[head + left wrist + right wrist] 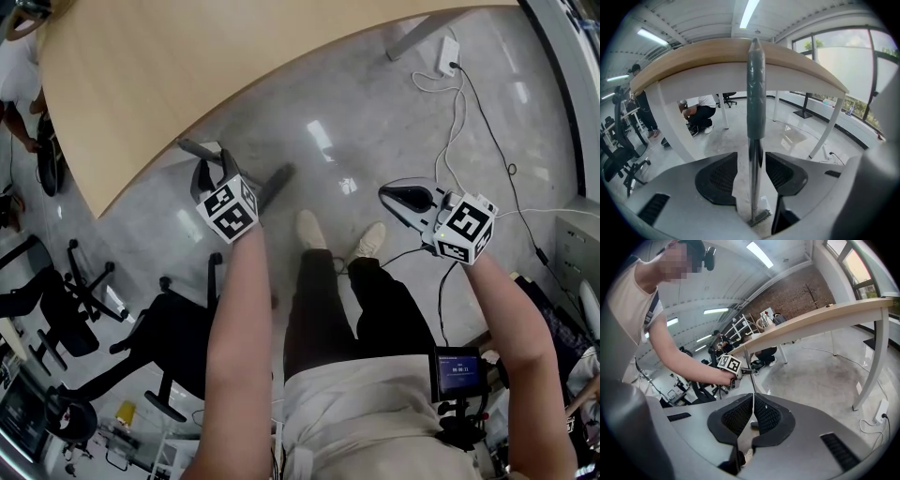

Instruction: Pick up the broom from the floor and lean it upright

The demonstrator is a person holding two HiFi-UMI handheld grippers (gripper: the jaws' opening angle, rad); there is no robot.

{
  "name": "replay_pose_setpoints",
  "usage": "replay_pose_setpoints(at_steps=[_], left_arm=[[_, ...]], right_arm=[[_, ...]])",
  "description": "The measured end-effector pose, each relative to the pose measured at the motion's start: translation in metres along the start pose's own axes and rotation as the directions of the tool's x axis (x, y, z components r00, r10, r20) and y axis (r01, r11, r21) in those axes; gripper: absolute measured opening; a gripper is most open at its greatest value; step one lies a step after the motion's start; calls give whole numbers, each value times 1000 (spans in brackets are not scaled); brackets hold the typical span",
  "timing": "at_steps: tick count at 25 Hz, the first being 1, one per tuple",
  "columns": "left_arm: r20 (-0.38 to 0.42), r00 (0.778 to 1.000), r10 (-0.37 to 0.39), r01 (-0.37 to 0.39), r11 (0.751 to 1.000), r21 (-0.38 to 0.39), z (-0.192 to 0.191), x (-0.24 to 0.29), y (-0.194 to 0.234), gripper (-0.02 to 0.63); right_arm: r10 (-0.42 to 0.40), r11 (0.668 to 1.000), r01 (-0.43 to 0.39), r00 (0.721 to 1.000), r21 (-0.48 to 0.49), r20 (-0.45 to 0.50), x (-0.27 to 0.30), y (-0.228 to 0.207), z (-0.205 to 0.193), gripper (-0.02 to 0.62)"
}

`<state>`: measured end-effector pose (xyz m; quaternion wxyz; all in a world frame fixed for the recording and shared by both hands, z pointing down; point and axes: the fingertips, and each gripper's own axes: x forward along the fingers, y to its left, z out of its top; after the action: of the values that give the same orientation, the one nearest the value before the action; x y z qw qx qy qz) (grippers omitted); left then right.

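The broom stands upright, and its chrome handle (753,178) with a dark green grip (755,89) leans against the edge of the wooden table (712,56). Its foot rests on the grey floor. My left gripper (751,155) is open around the handle, with a gap between the handle and each pad. In the head view the left gripper (239,173) sits by the table's edge (141,169). My right gripper (401,197) hovers over the floor to the right, apart from the broom. Its pads (753,400) are shut on nothing.
Black office chairs (155,352) stand at the lower left. White and black cables and a power strip (448,54) lie on the floor at the right. A person crouches beyond the table (699,110). White table legs (828,129) stand ahead.
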<state>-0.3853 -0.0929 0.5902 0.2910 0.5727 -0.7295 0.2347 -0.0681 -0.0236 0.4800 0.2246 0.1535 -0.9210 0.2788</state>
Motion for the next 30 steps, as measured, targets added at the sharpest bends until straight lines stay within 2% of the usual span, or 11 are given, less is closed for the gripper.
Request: replay_pose_setpoints(at_steps=[7, 10, 14, 17, 22, 25, 28, 30], left_arm=[[34, 998, -60, 57, 995, 80, 4, -16, -14, 187], [40, 997, -68, 65, 995, 72, -3, -33, -11, 187], [55, 995, -81, 79, 996, 48, -11, -71, -3, 187], [83, 989, -119, 113, 991, 73, -4, -116, 4, 186], [138, 953, -271, 252, 958, 139, 2, -197, -42, 184], [188, 939, -288, 257, 951, 173, 20, -244, -57, 150], [260, 917, -303, 261, 948, 183, 48, -301, -89, 76], [286, 905, -315, 274, 945, 177, 52, -331, -103, 55]], right_arm=[[9, 1000, -10, 1000, -17, -22, 0, 4, 0, 18], [4, 1000, -5, 1000, -25, -31, -2, 6, -2, 18], [-12, 1000, 11, 1000, -19, -19, -10, 13, 4, 18], [3, 1000, -3, 1000, -22, 11, -1, 30, 17, 18], [33, 996, -29, 998, -81, 48, -11, 62, 39, 18], [108, 986, -95, 990, -140, 89, -23, 87, 68, 18], [154, 968, -127, 982, -215, 111, -72, 109, 93, 18], [170, 961, -137, 978, -241, 119, -99, 118, 100, 18]])
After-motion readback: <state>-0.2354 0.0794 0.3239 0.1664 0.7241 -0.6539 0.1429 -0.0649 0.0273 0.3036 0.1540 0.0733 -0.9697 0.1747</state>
